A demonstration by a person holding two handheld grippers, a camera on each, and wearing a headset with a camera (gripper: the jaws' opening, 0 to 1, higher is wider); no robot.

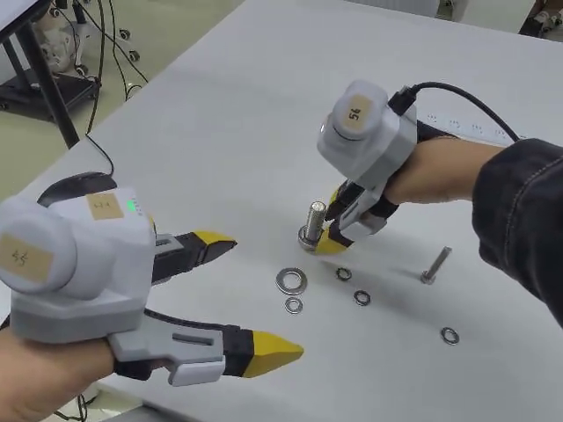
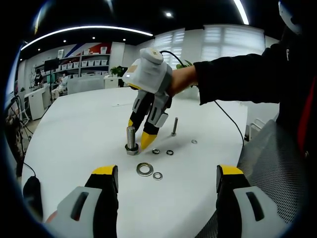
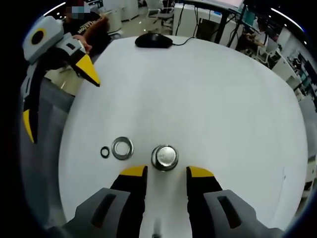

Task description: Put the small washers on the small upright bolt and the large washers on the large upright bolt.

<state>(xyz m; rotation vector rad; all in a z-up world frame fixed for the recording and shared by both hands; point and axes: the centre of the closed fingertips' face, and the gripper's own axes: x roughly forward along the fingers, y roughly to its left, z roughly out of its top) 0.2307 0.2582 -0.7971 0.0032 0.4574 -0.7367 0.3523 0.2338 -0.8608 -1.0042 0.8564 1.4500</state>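
Large-washer step: right tongs (image 3: 167, 172), half-open and empty, sit beside the large upright steel bolt (image 3: 164, 157); left tongs (image 2: 167, 170) gape empty; next, probably, grip the large flat steel washer (image 3: 122, 148).

large bolt (image 1: 314, 221): shiny metal | large washer (image 1: 291, 281): bright metal | table (image 1: 220, 114): matt white

A white worktop (image 1: 264, 88) with a rounded edge stands over a pale floor (image 1: 176, 26), where black cables (image 1: 110, 53) trail past a dark stand (image 1: 40, 79). A black mouse (image 3: 153, 40) lies near the worktop's edge. The left gripper view shows a dark ceiling with 2 long light strips (image 2: 89, 29), bright windows with blinds (image 2: 218, 42), shelves (image 2: 74, 67) along the back wall and a grey mesh chair (image 2: 282, 168).
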